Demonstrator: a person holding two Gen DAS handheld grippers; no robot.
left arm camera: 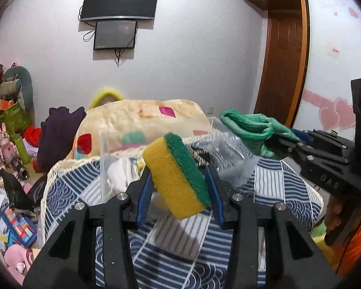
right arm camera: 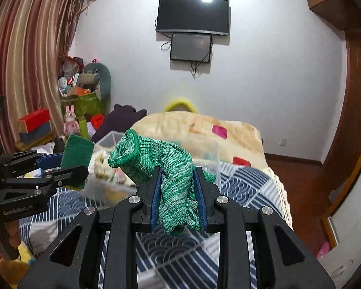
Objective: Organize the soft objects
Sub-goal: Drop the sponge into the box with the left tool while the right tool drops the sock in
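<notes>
My left gripper [left arm camera: 179, 180] is shut on a yellow sponge with a green scouring face [left arm camera: 178, 175], held above the bed. It also shows at the left of the right wrist view [right arm camera: 60, 166], the sponge [right arm camera: 78, 154] green side out. My right gripper [right arm camera: 178, 187] is shut on a green knitted sock [right arm camera: 156, 161]; in the left wrist view this gripper [left arm camera: 286, 144] holds the sock [left arm camera: 250, 127] at the right. A clear plastic box [left arm camera: 122, 159] stands on the bed just beyond both grippers, with pale soft items inside; it also shows in the right wrist view [right arm camera: 113, 142].
The bed has a blue and white patterned cover [left arm camera: 180, 240] and a cream blanket [left arm camera: 144, 118] behind the box. A dark purple garment [left arm camera: 57, 134] lies at the left. Toys and clutter [left arm camera: 9, 192] cover the floor at the left. A wooden wardrobe [left arm camera: 284, 60] stands at the right.
</notes>
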